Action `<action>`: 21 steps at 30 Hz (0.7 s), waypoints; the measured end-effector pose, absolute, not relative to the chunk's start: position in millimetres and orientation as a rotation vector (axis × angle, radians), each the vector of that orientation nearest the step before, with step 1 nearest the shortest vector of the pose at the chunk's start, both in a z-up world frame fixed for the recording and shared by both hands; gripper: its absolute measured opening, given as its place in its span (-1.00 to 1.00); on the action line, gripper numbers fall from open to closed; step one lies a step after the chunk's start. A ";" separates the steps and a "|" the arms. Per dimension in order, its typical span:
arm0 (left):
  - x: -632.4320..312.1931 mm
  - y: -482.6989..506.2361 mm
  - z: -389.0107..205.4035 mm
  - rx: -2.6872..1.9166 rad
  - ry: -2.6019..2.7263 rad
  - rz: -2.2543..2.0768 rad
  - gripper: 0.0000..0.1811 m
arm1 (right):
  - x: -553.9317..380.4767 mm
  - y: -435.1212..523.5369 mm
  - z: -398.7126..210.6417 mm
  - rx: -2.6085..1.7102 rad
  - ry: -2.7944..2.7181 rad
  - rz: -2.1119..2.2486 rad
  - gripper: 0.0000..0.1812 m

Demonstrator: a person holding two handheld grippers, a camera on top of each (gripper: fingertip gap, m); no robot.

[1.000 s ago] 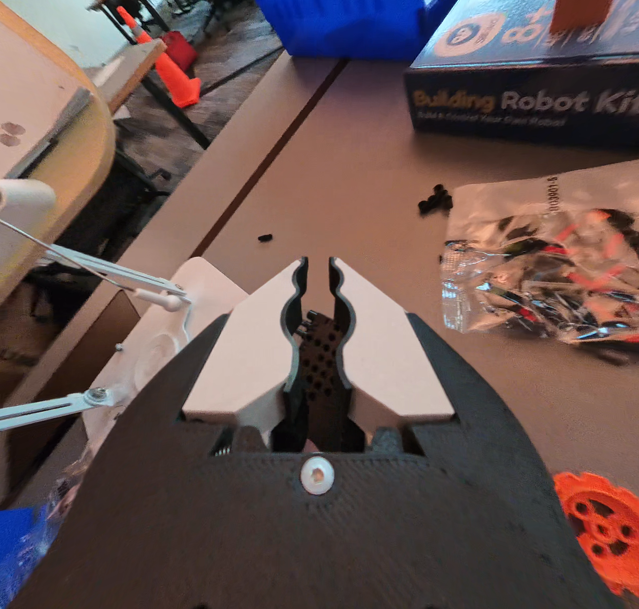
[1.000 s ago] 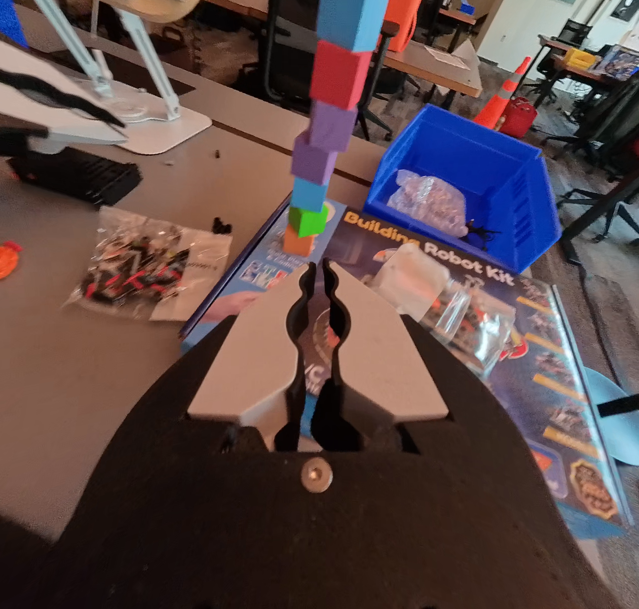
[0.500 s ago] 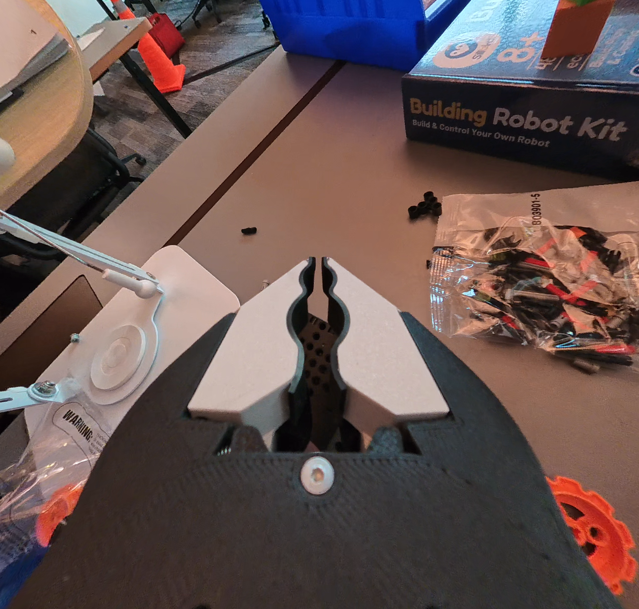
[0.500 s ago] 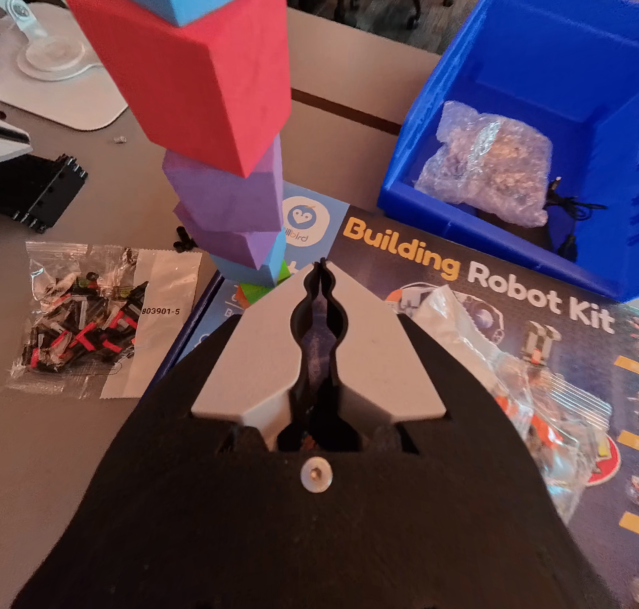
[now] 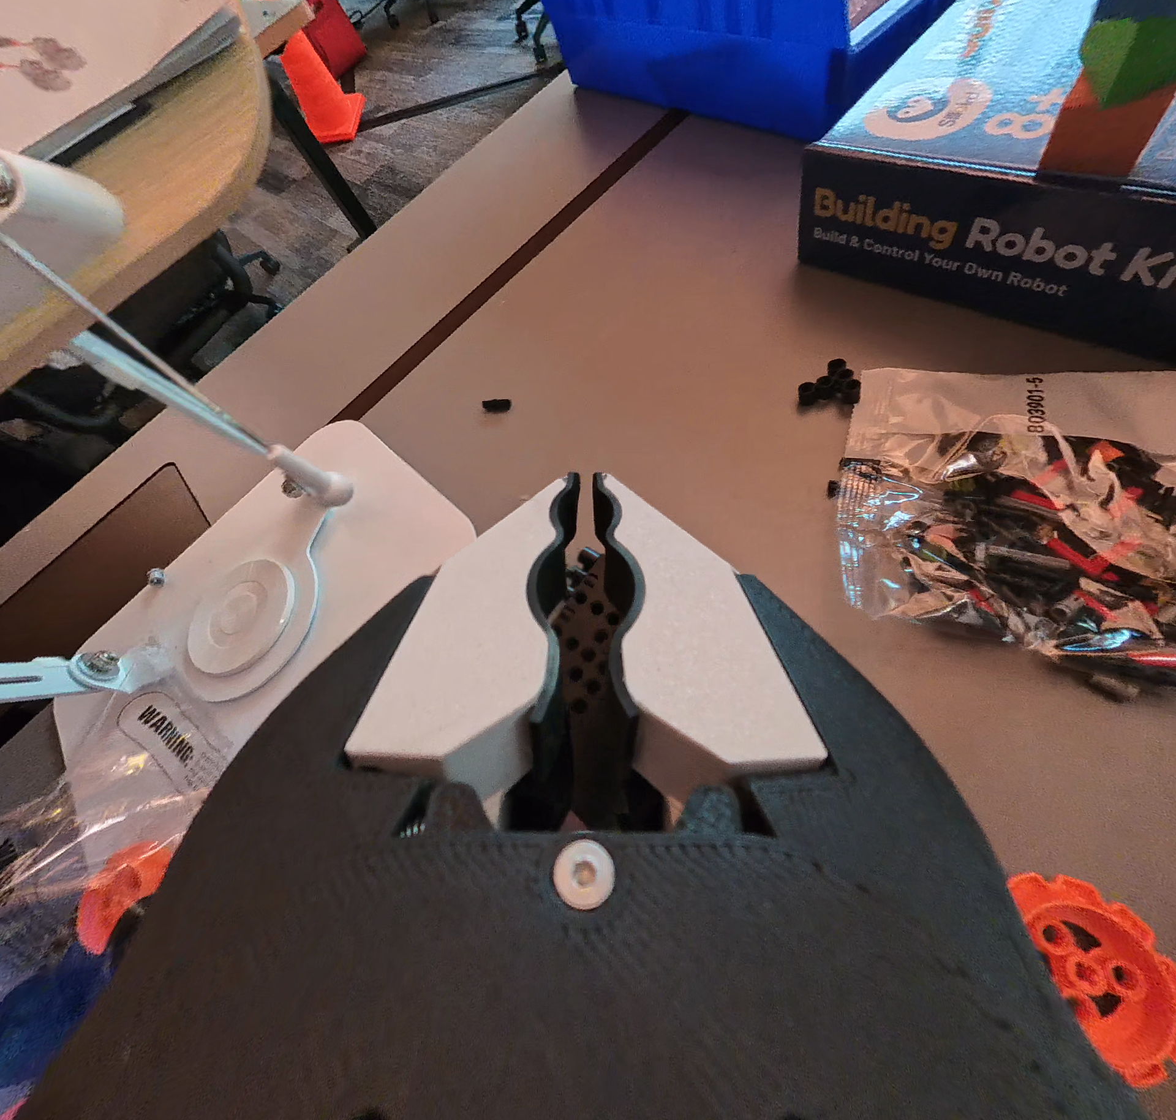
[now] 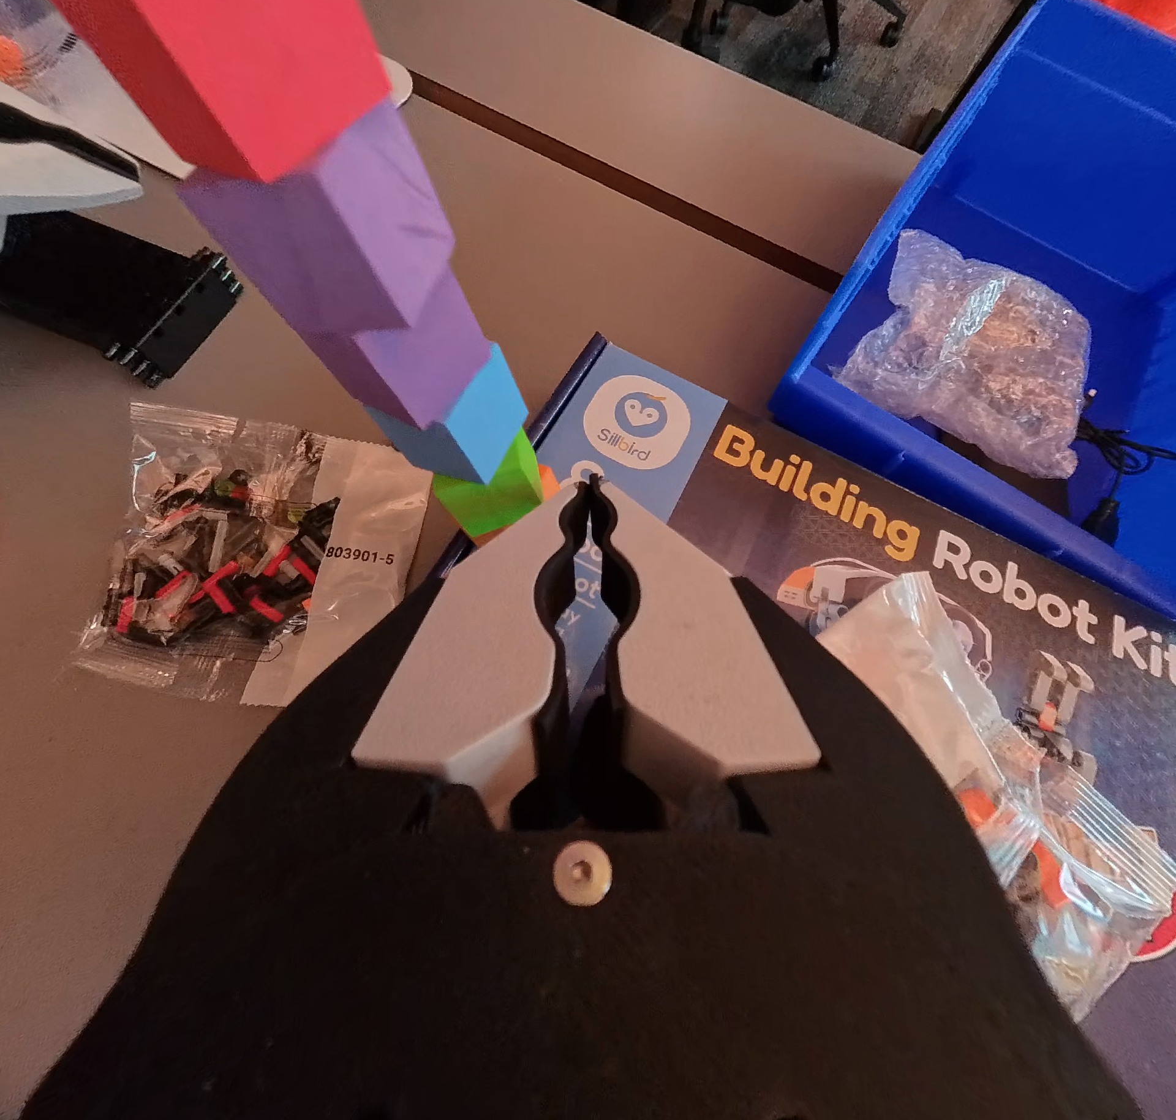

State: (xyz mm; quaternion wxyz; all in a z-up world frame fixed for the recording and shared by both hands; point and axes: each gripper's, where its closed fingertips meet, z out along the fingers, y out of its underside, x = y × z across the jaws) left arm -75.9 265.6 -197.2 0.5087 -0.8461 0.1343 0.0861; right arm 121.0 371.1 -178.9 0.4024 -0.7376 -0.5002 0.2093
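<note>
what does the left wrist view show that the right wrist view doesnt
Only the left wrist view: the orange gear on the table by the left tool, a white stand base, an orange cone, and loose black bits.

Only the right wrist view: the upper tower, red block on purple blocks, the wrapped bundle inside the bin, and a clear bag on the box beside the right tool.

Both: the blue bin, the kit box, the parts bag, the green block.
</note>
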 end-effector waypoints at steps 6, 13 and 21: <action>-91.7 261.8 -192.6 -2.038 0.223 0.140 -0.97 | 129.0 364.5 -170.7 -1.835 -1.222 0.541 -1.00; -93.8 260.2 -201.5 -2.069 0.211 0.073 -0.96 | 130.3 349.7 -166.9 -1.797 -1.259 0.512 -0.98; -91.9 259.4 -202.9 -2.080 0.229 0.073 -0.96 | 116.1 335.9 -156.0 -1.742 -1.365 0.490 -0.83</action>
